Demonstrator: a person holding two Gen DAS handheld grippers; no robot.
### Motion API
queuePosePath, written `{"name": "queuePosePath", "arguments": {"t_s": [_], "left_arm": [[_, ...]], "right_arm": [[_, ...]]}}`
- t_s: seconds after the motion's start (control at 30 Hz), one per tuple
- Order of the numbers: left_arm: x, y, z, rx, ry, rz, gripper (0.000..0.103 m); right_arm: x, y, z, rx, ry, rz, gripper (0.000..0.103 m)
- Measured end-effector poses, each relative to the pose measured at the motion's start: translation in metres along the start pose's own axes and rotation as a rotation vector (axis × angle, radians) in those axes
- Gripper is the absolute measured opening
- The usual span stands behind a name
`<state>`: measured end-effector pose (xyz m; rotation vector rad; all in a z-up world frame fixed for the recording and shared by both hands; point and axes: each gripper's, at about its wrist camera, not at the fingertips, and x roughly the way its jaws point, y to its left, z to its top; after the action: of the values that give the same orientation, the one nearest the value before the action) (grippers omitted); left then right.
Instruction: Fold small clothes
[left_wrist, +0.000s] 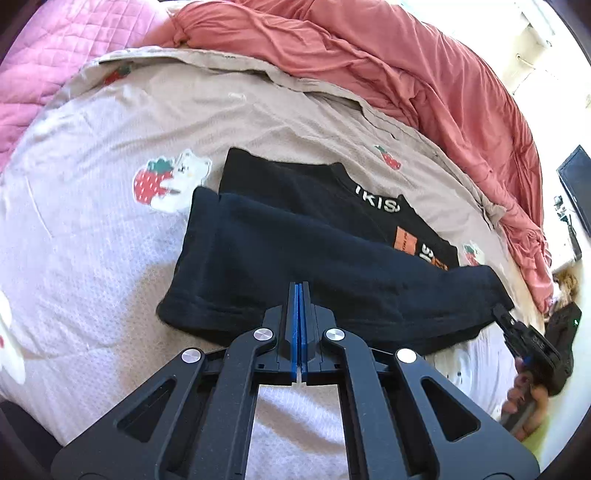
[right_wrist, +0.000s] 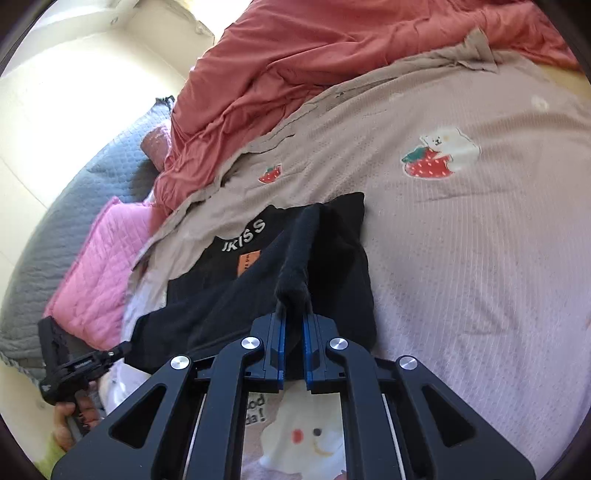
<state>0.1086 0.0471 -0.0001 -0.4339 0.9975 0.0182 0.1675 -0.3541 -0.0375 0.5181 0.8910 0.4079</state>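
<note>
A small black T-shirt (left_wrist: 295, 243) with white letters and an orange patch lies on the bed, its near half folded over the far half. My left gripper (left_wrist: 299, 286) is shut on the near edge of the folded layer. My right gripper (right_wrist: 294, 317) is shut on a bunched corner of the same shirt (right_wrist: 295, 266) and holds it lifted. The right gripper also shows at the shirt's right corner in the left wrist view (left_wrist: 504, 314). The left gripper shows at the shirt's left corner in the right wrist view (right_wrist: 123, 347).
The shirt rests on a beige and lilac bedsheet (left_wrist: 110, 229) printed with strawberries and bears. A bunched red duvet (left_wrist: 406, 66) lies along the far side. A pink quilted blanket (left_wrist: 44, 66) and a grey quilt (right_wrist: 74, 206) lie at the bed's edges.
</note>
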Motion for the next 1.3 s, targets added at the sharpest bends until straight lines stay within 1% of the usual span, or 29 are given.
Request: {"name": "queuePosePath", "arguments": {"t_s": [0.03,0.1,0.13,0.2,0.23,0.27,0.3,0.33,0.43,0.5,0.53,0.57,0.6,0.7,0.73,0.77,0.87,0.97,1.07,1.17,1.2,1.23,1.27,1.3], "left_arm": [[0.000,0.001,-0.004,0.014,0.006,0.006,0.000],[0.002,0.008,-0.016,0.034,0.038,0.023,0.013],[0.005,0.010,-0.021,0.032,0.050,0.026,0.022],[0.012,0.016,-0.030,0.019,0.079,0.027,0.026],[0.017,0.020,-0.034,0.003,0.103,0.013,0.031],[0.022,0.021,-0.035,-0.006,0.123,-0.003,0.045],[0.027,0.021,-0.036,-0.015,0.141,-0.012,0.053],[0.030,0.022,-0.036,-0.021,0.136,-0.006,0.060],[0.035,0.021,-0.029,-0.039,0.103,0.010,0.060],[0.034,0.021,-0.022,-0.045,0.077,0.037,0.031],[0.034,0.020,-0.017,-0.045,0.068,0.079,0.006],[0.032,0.021,-0.013,-0.057,0.065,0.082,0.002],[0.030,0.022,-0.009,-0.071,0.060,0.061,0.001],[0.018,0.017,0.003,-0.049,0.008,0.050,0.000],[0.012,0.014,0.011,-0.038,-0.020,0.039,0.000],[0.011,0.013,0.016,-0.036,-0.029,0.033,0.000],[0.010,0.012,0.040,-0.054,-0.067,0.010,0.000],[0.014,0.010,0.065,-0.047,-0.108,0.009,0.001],[0.029,0.008,0.087,-0.041,-0.115,0.027,0.001],[0.049,0.008,0.105,-0.029,-0.102,0.068,0.002],[0.055,0.008,0.110,-0.025,-0.105,0.075,0.002],[0.060,0.009,0.115,-0.017,-0.103,0.080,0.005],[0.063,0.009,0.119,-0.012,-0.104,0.094,0.014],[0.066,0.011,0.123,-0.012,-0.104,0.095,0.020]], "right_arm": [[0.005,0.001,-0.001,-0.007,0.015,-0.016,0.006],[0.009,-0.001,-0.003,-0.003,0.037,-0.024,0.006],[0.009,-0.002,-0.002,0.005,0.034,-0.011,0.006],[0.008,-0.001,-0.001,0.024,0.012,0.037,0.006],[0.007,-0.001,0.001,0.028,-0.001,0.061,0.006],[0.008,0.001,0.002,0.028,-0.009,0.070,0.006],[0.007,0.002,0.003,0.023,-0.018,0.082,0.006],[0.009,0.004,0.004,0.021,-0.022,0.084,0.006],[0.010,0.008,0.007,0.000,-0.036,0.085,0.006],[0.012,0.010,0.008,-0.016,-0.039,0.073,0.006],[0.012,0.009,0.009,-0.017,-0.039,0.072,0.006],[0.013,0.008,0.009,-0.013,-0.039,0.073,0.006],[0.014,0.007,0.011,-0.007,-0.041,0.076,0.006],[0.017,0.004,0.016,0.000,-0.048,0.088,0.006],[0.019,0.004,0.019,0.000,-0.053,0.094,0.006],[0.020,0.003,0.022,-0.003,-0.061,0.096,0.006],[0.022,0.003,0.033,-0.025,-0.100,0.099,0.006],[0.026,-0.001,0.045,-0.034,-0.149,0.098,0.006],[0.037,-0.008,0.053,-0.025,-0.158,0.086,0.007],[0.053,-0.013,0.057,-0.030,-0.127,0.054,0.009],[0.057,-0.014,0.057,-0.029,-0.115,0.052,0.012],[0.062,-0.014,0.057,-0.028,-0.102,0.051,0.019],[0.065,-0.015,0.057,-0.026,-0.092,0.045,0.025],[0.065,-0.016,0.057,-0.022,-0.090,0.043,0.037]]}}
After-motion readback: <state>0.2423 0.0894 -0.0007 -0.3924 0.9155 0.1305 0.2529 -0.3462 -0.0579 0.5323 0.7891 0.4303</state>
